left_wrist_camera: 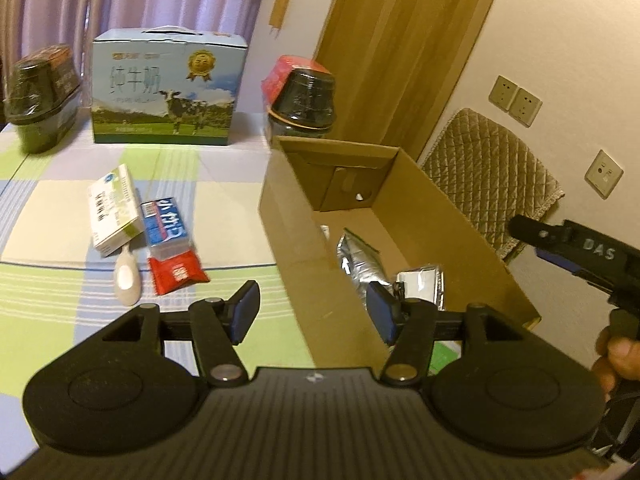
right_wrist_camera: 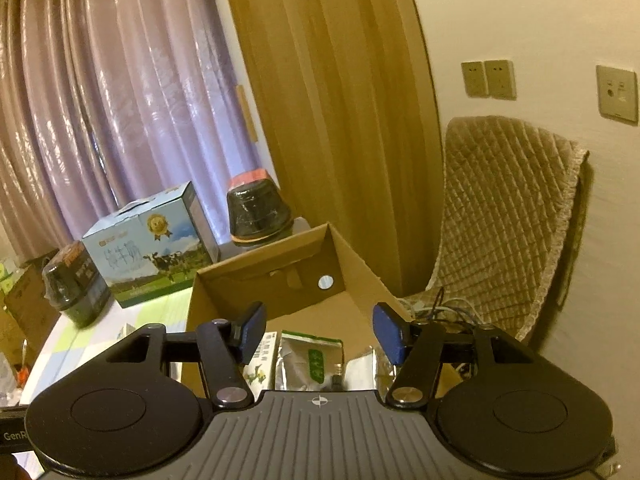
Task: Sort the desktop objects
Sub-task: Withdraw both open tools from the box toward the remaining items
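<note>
Worktop layout before you.
Cardboard box (left_wrist_camera: 400, 216) right, holding foil packets (left_wrist_camera: 360, 260); small packs (left_wrist_camera: 160, 232) left; milk carton (left_wrist_camera: 164, 88) behind them.

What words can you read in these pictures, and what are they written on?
"纯牛奶": on the milk carton with the cow picture.
"DAS": on the right gripper, seen from the left wrist camera.
"GenR": cut off at the picture edge, on the left gripper's body, seen from the right wrist camera.
White box, blue packet, red packet, green-labelled packet: print too blurred to read.
</note>
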